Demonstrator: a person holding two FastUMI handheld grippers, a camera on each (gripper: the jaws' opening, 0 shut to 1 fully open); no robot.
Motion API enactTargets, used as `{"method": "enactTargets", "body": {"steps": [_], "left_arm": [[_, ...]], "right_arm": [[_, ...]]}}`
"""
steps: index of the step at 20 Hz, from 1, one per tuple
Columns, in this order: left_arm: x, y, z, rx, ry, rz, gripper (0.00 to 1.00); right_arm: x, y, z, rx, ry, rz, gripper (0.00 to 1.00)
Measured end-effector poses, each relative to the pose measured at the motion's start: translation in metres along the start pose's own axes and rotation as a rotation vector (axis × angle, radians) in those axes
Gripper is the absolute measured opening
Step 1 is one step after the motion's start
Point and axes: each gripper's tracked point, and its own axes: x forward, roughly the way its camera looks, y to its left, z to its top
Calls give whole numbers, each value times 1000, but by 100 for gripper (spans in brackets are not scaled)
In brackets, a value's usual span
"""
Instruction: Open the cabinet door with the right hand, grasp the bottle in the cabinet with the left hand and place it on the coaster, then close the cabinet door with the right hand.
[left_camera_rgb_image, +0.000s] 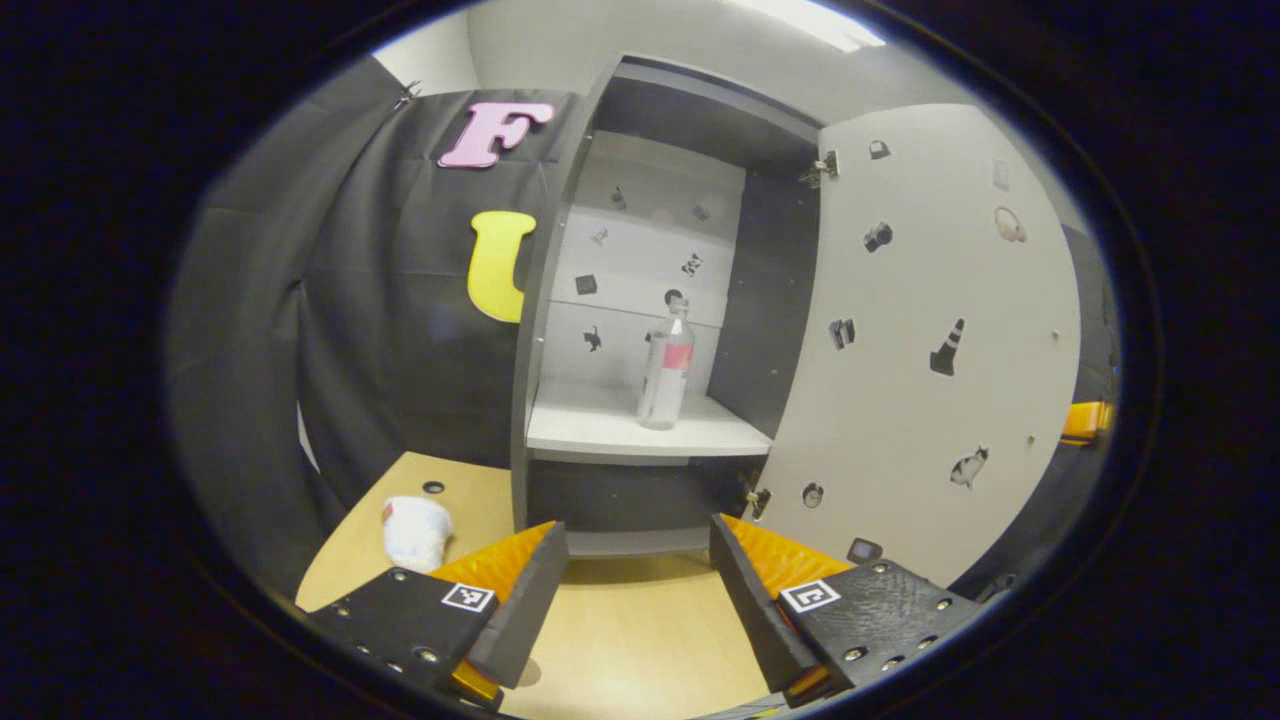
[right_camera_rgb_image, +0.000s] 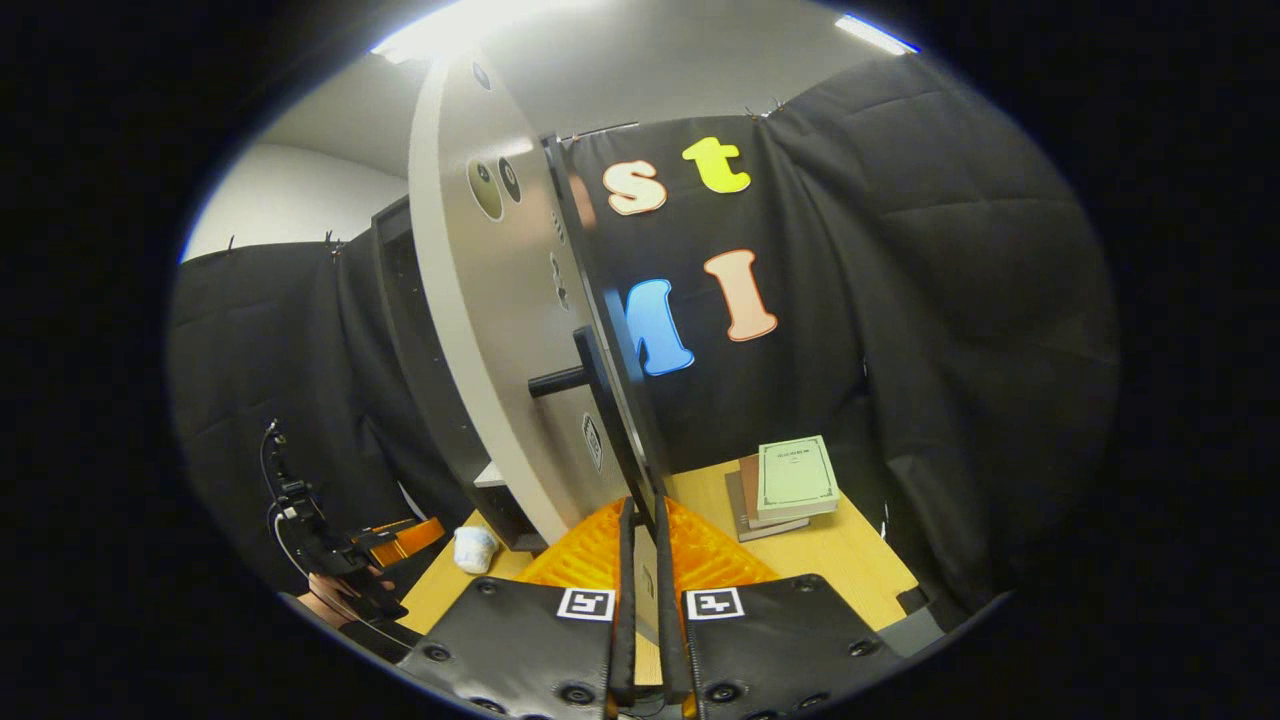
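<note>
Grey cabinet (left_camera_rgb_image: 640, 300) standing open, holding bottle (left_camera_rgb_image: 667, 366) | bottle standing upright, cap up | left gripper (left_camera_rgb_image: 638, 590) fingers gaping | right gripper (right_camera_rgb_image: 640, 590) fingers seemingly pinching door edge (right_camera_rgb_image: 625, 430)

We see a clear bottle (left_camera_rgb_image: 667, 370) with a red label and dark cap on the white shelf (left_camera_rgb_image: 620, 425) of a dark grey cabinet (left_camera_rgb_image: 640, 300). Its pale grey door (left_camera_rgb_image: 930, 340) is dotted with small black stickers. Our fingers (left_camera_rgb_image: 520, 600) are black with orange backing, over a light wood bench (left_camera_rgb_image: 640, 640).
</note>
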Motion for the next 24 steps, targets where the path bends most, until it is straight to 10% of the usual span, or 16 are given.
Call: {"method": "enactTargets", "body": {"steps": [4, 11, 15, 24], "left_arm": [[16, 5, 1, 17, 17, -83, 88], [34, 1, 23, 151, -62, -159, 86], [62, -13, 47, 145, -104, -150, 86], [150, -29, 122, 135, -169, -112, 88]], "right_arm": [[-8, -35, 5, 49, -38, -229, 11], [0, -68, 25, 3, -113, -383, 11], [20, -79, 37, -65, -125, -358, 3], [55, -78, 40, -96, -82, -224, 44]]}}
